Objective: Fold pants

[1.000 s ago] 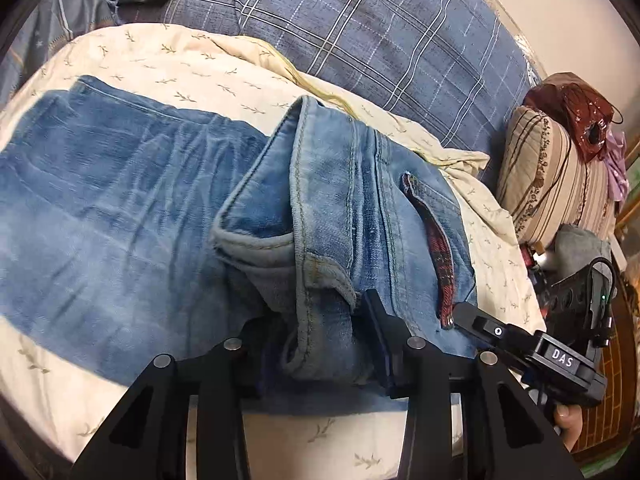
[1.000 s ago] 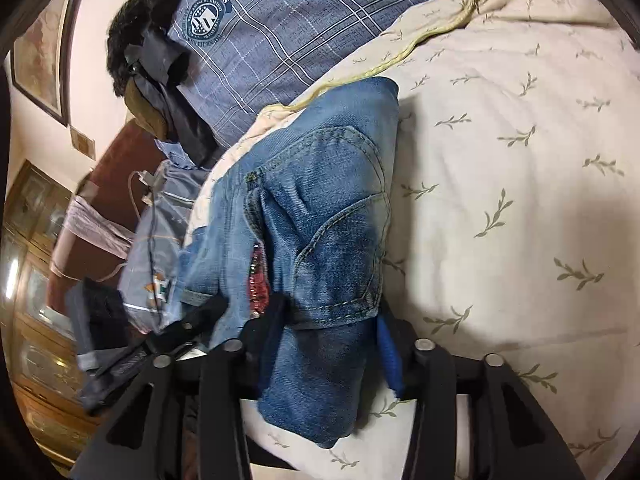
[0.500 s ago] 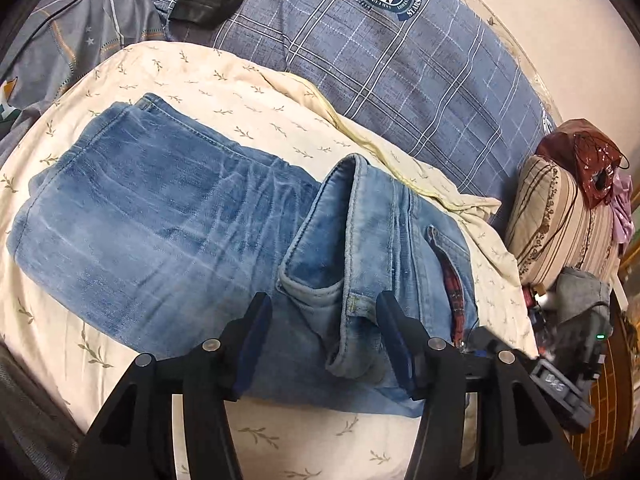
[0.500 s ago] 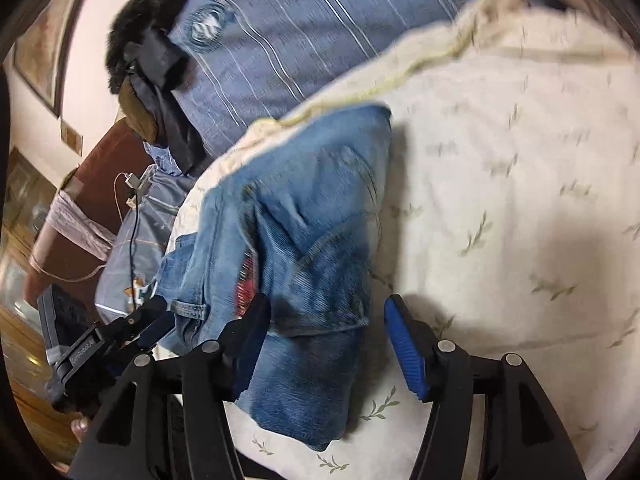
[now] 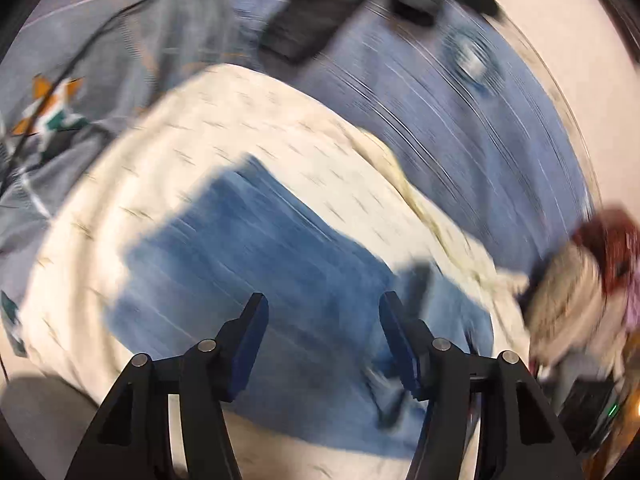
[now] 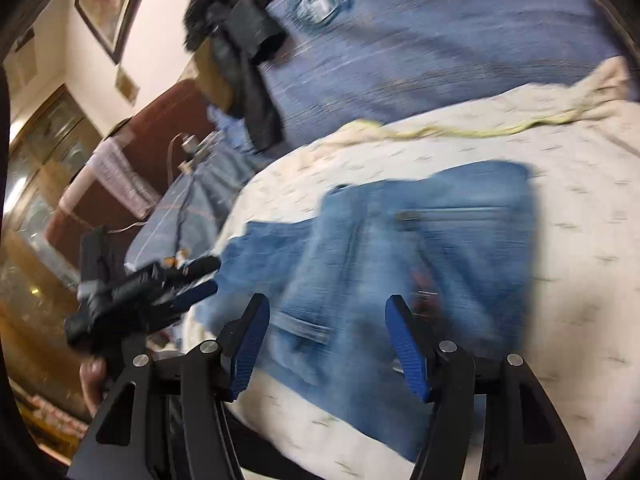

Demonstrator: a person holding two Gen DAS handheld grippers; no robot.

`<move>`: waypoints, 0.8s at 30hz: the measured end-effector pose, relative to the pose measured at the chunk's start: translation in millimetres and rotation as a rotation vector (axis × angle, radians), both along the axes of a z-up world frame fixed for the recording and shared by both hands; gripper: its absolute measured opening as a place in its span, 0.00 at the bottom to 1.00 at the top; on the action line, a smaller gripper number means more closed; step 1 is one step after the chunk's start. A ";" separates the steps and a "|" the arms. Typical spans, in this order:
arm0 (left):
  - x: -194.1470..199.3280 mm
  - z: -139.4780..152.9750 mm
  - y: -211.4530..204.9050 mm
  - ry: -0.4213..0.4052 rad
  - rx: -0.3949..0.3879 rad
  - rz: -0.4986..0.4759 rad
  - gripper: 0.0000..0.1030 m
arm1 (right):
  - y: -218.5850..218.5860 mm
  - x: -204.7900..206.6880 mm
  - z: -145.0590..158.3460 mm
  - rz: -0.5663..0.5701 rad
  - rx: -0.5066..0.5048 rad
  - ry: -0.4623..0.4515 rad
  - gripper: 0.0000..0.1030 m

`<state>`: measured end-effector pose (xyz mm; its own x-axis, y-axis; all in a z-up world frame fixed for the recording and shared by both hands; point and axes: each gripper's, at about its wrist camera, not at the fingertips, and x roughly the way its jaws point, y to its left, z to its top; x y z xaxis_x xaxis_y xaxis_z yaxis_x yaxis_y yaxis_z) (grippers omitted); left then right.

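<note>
Blue jeans (image 5: 256, 280) lie folded over on a cream leaf-print bedspread (image 5: 256, 128). Both views are motion-blurred. My left gripper (image 5: 323, 340) is open and empty, raised above the jeans. In the right wrist view the jeans (image 6: 420, 252) show their waist end and back pocket laid over the legs. My right gripper (image 6: 326, 344) is open and empty, above the near edge of the jeans. The left gripper (image 6: 160, 284) also shows at the left of the right wrist view, beside the jeans.
A blue plaid blanket (image 5: 460, 120) lies behind the bedspread. Dark clothing (image 6: 244, 60) is piled at its far end. A striped cushion and red bag (image 5: 592, 264) sit at the right. A grey cloth (image 5: 80, 60) lies on the left. A wooden cabinet (image 6: 36, 184) stands beside the bed.
Both grippers have opened, let go of the jeans' waist end and pulled back and up. The waist end now lies flat over the legs.
</note>
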<state>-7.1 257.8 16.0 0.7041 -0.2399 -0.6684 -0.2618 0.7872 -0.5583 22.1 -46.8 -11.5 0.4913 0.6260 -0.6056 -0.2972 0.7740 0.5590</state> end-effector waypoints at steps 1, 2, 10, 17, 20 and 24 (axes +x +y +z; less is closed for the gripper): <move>4.5 -1.5 13.3 0.027 0.001 0.025 0.57 | 14.5 6.9 -3.5 0.034 0.004 0.013 0.60; 9.6 -3.2 25.9 0.060 0.006 0.047 0.57 | 27.8 12.3 -7.4 0.064 0.007 0.025 0.60; 49.6 -26.9 65.8 0.165 -0.017 0.002 0.57 | 103.5 31.0 -24.7 0.181 -0.016 0.065 0.60; 78.0 -40.1 57.7 0.256 0.120 0.045 0.57 | 112.3 37.0 -22.6 0.169 -0.011 0.072 0.60; 81.9 -38.7 52.5 0.278 0.172 0.082 0.54 | 110.1 34.3 -23.1 0.162 -0.011 0.076 0.60; 89.4 -37.9 27.1 0.285 0.277 -0.005 0.36 | 103.0 32.3 -18.8 0.144 0.012 0.074 0.60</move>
